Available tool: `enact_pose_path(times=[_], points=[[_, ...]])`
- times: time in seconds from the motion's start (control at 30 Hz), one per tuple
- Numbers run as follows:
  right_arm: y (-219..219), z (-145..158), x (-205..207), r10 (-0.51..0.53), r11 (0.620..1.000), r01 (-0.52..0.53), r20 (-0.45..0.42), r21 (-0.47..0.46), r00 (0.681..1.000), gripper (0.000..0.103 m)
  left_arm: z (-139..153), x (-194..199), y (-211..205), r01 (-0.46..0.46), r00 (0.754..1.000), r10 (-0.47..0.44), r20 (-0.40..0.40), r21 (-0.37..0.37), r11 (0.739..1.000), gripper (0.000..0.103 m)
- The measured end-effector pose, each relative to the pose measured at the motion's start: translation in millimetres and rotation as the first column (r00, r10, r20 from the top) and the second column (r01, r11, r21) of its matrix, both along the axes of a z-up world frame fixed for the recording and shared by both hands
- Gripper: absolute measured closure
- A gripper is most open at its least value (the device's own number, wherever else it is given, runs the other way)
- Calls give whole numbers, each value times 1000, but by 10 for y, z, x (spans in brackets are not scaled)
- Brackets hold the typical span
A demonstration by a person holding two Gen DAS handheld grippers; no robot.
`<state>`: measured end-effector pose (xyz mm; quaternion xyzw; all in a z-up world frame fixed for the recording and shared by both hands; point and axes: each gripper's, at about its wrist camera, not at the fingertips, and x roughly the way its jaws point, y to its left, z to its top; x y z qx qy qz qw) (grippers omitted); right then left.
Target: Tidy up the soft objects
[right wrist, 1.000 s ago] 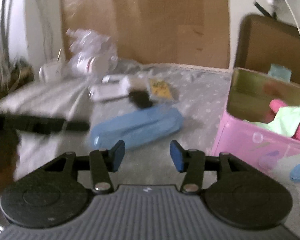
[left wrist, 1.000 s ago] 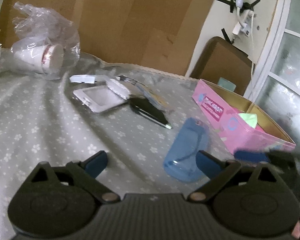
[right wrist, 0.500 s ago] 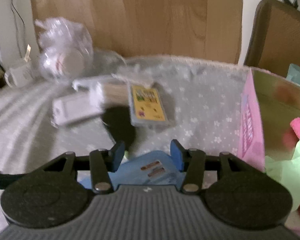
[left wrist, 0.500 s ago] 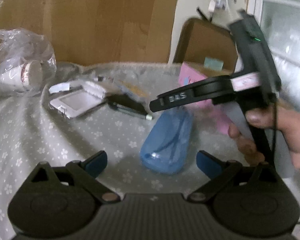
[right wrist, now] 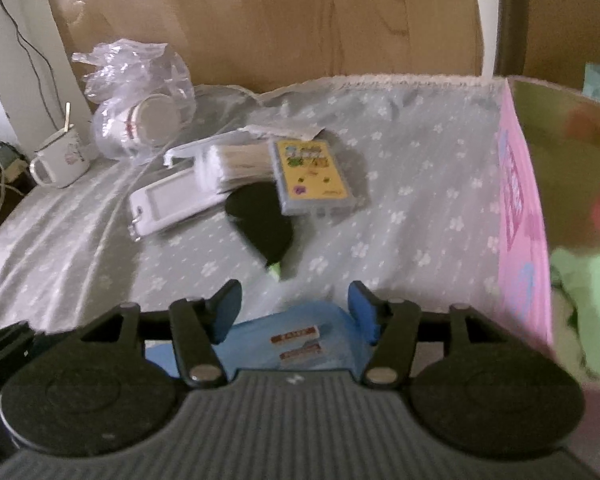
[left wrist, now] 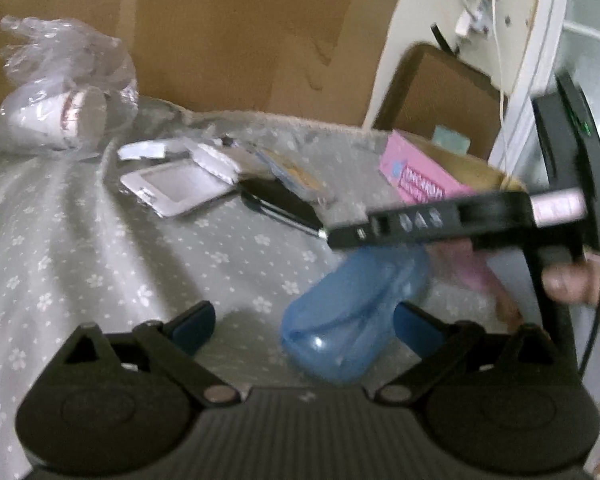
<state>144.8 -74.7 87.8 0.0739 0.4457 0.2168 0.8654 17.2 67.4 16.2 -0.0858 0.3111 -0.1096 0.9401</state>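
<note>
The right gripper (right wrist: 293, 308) has swung in over the blue pouch (right wrist: 288, 340) since a second ago — then the pouch lay well ahead of it, now its near end sits directly beneath and between the spread fingers, whose pads stand either side of the pouch without pressing it. The jaws have widened a little on the way. By my reading, the reach is done and closing on the pouch comes next.

The left gripper (left wrist: 304, 320) hangs spread and empty, its right finger just beside the pouch. Beyond the pouch lies a black case (right wrist: 262, 220) with a yellow card pack (right wrist: 312, 176) and a white case (right wrist: 172, 200) — untouched. To the pouch's right stands the pink box (right wrist: 520, 216), already holding pink and green soft things.
</note>
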Motion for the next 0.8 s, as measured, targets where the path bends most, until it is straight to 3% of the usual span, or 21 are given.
enact_pose_path(times=[0.27,0.8], points=[[18,66,-490,39,999,-39,-7,29,999,43,-8,11,263,-55,998,52,-25,-124,991,6],[-367,147,-815,-136,985,133,22,113,990,42,29,-227,190,60,998,-58,21,-126,990,1]])
